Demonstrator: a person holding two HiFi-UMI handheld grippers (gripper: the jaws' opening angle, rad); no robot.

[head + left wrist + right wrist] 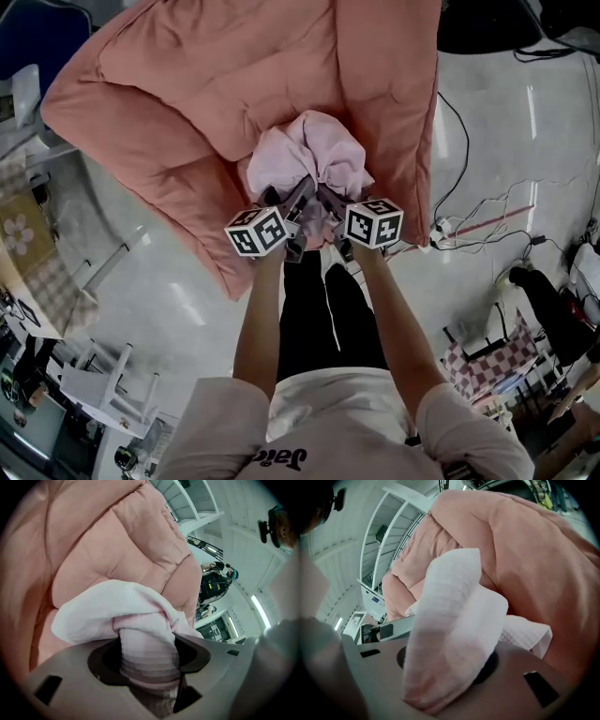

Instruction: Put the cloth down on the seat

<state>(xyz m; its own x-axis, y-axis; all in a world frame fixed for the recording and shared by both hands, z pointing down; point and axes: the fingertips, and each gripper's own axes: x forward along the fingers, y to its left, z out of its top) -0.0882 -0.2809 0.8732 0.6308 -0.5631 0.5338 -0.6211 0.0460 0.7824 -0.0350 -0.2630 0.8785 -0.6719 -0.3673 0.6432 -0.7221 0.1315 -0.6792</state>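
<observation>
A pale pink cloth [309, 155] is bunched into a ball over the front of the salmon quilted seat [187, 94]. Both grippers hold it from the near side, close together. In the head view my left gripper [286, 199] is shut on the cloth's lower left folds. My right gripper [328, 199] is shut on the folds beside it. The left gripper view shows a thick roll of cloth [140, 634] filling the jaws of that gripper [147, 656], with the seat [117, 541] behind. The right gripper view shows the cloth [454, 620] draped over and hiding the jaws.
Cables [469, 216] and a power strip [439, 230] lie on the shiny floor right of the seat. A checked tabletop [37, 272] and a white chair [103, 384] stand at the left. White shelving [379, 541] rises beyond the seat. The person's legs [323, 309] stand just before it.
</observation>
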